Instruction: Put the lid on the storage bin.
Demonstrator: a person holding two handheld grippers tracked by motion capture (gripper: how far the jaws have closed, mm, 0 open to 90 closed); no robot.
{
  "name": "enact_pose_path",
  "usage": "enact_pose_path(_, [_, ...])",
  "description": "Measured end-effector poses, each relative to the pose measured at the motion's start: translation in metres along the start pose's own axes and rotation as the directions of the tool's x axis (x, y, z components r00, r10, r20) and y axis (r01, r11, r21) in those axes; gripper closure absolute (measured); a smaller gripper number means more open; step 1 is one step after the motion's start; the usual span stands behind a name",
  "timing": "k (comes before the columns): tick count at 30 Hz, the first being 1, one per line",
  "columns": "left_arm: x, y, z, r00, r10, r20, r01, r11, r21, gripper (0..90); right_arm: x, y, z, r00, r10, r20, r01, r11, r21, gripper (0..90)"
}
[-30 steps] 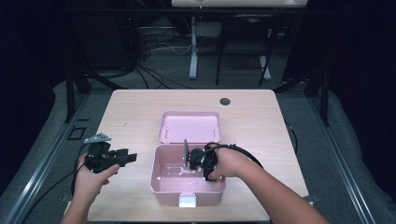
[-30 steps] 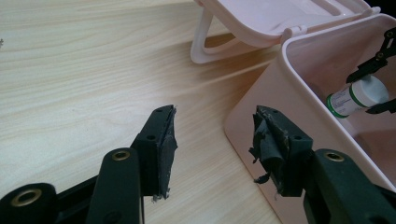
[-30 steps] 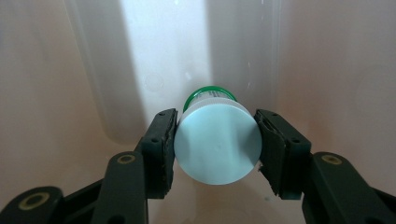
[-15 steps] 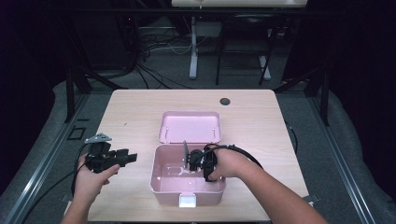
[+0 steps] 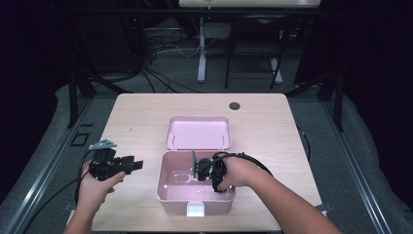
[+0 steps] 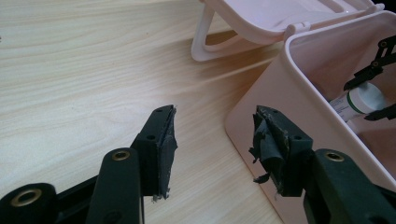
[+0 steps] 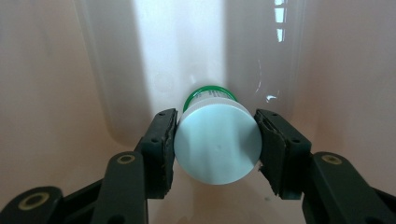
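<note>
An open pink box (image 5: 163,181) stands near the table's front edge, its lid (image 5: 197,131) folded back behind it. My right gripper (image 5: 198,168) reaches into the box and is shut on a white-capped bottle (image 7: 217,144) with a green band; both pads (image 7: 163,140) press on the sides of the cap. The bottle (image 6: 362,100) also appears inside the box in the left gripper view. My left gripper (image 5: 138,165) hovers left of the box with its jaws open and nothing between them (image 6: 215,133), pointing at the box's outer wall (image 6: 261,98).
The light wooden table (image 5: 141,117) has free room left, right and behind the box. A dark round grommet (image 5: 234,106) sits near the far edge. Cables trail from both grippers. Beyond the table are dark floor and desk legs.
</note>
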State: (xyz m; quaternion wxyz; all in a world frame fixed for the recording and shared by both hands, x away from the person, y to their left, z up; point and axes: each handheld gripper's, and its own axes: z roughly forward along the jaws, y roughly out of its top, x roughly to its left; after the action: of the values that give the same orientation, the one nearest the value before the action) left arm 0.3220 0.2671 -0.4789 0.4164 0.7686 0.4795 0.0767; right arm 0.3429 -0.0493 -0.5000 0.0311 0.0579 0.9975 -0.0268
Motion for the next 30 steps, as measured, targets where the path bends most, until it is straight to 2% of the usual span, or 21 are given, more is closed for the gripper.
enact_pose_path(4, [0.0001,-0.0001,-0.0001,1.0000,-0.001,-0.001,0.001,1.0000,-0.001,49.2,0.0000,0.0002,0.0015,1.0000,-0.005,0.000,0.005,1.000,-0.001,49.9])
enact_pose_path(12, [0.0004,-0.0004,0.0005,1.0000,-0.001,-0.002,0.001,1.0000,0.002,49.2,0.0014,0.0026,0.0038,0.9999,-0.012,0.011,0.012,0.999,0.039,49.9])
enact_pose_path(30, [0.0006,-0.0002,-0.0002,1.0000,-0.003,-0.002,0.003,1.0000,0.001,49.0,0.0007,0.0032,0.0044,1.0000,-0.001,0.010,0.000,0.999,0.040,48.4])
